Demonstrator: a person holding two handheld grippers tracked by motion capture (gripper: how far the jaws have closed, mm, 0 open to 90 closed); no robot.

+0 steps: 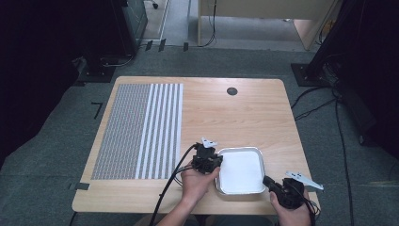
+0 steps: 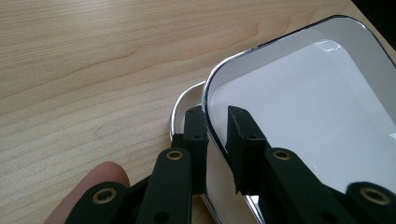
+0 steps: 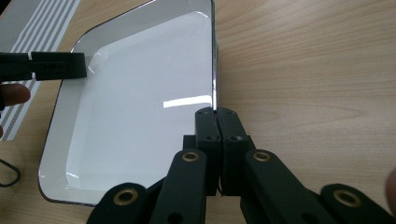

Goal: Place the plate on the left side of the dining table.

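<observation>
White tray (image 1: 241, 170) sits on the wooden table (image 1: 207, 113), between the two grippers. Left gripper (image 2: 217, 135) straddles the tray's near rim, jaws spread, one outside, one inside. Right gripper (image 3: 216, 122) is at the opposite rim, jaws pressed together on its edge. A striped mat (image 1: 141, 129) lies beyond the left gripper.

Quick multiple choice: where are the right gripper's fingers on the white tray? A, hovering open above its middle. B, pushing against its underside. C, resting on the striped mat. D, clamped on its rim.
D: in the right gripper view the right gripper has its fingers pressed together on the thin rim of the white tray, with the wooden table beside it.
</observation>
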